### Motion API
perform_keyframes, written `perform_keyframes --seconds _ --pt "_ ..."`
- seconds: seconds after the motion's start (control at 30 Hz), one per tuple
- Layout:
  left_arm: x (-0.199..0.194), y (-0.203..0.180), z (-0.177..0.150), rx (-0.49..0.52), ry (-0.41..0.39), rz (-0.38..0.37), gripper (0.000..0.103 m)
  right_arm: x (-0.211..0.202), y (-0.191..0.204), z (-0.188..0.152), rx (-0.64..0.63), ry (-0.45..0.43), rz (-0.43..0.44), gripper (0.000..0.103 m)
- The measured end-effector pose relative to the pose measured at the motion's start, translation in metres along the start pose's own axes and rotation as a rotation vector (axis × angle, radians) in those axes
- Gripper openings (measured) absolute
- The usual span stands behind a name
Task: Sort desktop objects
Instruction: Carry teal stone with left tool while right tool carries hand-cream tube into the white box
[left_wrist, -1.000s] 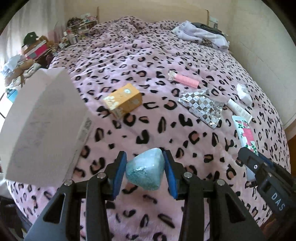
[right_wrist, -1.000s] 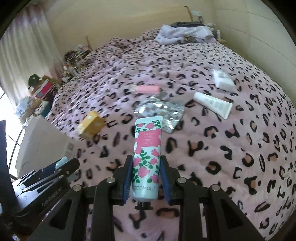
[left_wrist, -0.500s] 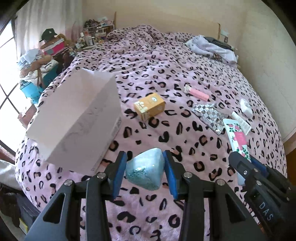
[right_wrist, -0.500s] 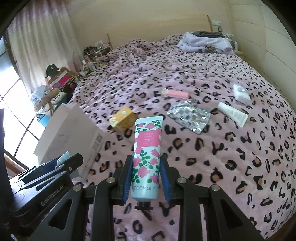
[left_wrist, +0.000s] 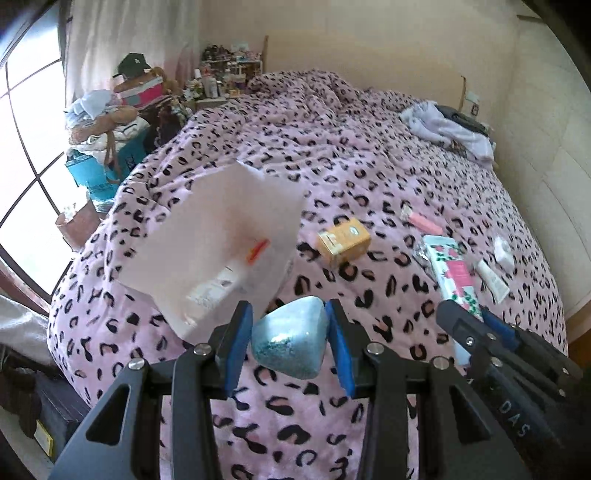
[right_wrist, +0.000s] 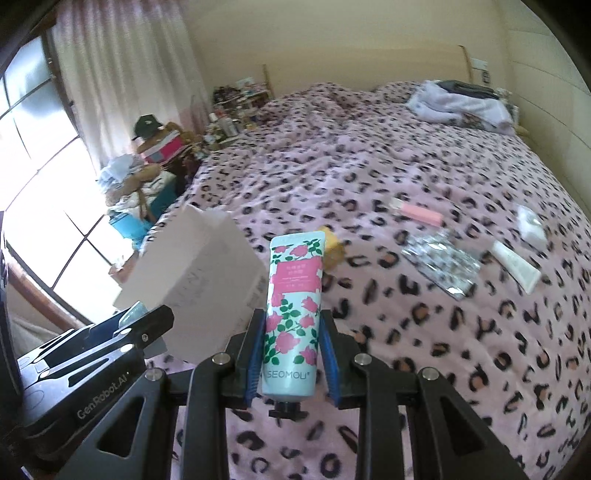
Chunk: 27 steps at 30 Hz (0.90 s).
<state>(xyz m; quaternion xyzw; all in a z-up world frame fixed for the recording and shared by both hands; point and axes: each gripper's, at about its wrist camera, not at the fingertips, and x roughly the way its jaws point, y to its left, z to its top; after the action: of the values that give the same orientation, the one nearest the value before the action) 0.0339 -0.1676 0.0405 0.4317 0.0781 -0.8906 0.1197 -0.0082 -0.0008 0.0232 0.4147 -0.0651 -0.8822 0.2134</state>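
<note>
Both hand-held grippers (left_wrist: 290, 334) (right_wrist: 291, 352) tilt down, gripping items.

Bare bedspread (left_wrist: 369, 177) lies open beyond the white box (left_wrist: 221, 236) (yellow carton (left_wrist: 343, 240) beside it).

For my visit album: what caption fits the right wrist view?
Right gripper clamps a rose-printed mint hand-cream tube above a pink leopard-print bedspread, beside a white cardboard box.
</note>
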Motion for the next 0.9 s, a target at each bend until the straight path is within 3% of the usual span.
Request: perform_keyframes --seconds 0.47,0.57,0.77,0.9 --pt "0.004 0.069 0.045 -0.053 -0.039 0.021 0.042 0.052 0.074 0.058 -0.103 0.050 0.195 0.029" --pt "0.014 0.080 0.051 -0.067 -0.038 0.001 0.037 0.068 0.087 0.067 -0.116 0.074 0.226 0.029" --pt "0.062 0.112 0.056 -0.136 0.027 0.005 0.037 0.127 0.104 0.081 -0.121 0.195 0.300 0.029" --pt "0.074 0.115 0.048 -0.135 0.045 0.012 0.037 0.147 0.117 0.077 -0.151 0.234 0.294 0.029"
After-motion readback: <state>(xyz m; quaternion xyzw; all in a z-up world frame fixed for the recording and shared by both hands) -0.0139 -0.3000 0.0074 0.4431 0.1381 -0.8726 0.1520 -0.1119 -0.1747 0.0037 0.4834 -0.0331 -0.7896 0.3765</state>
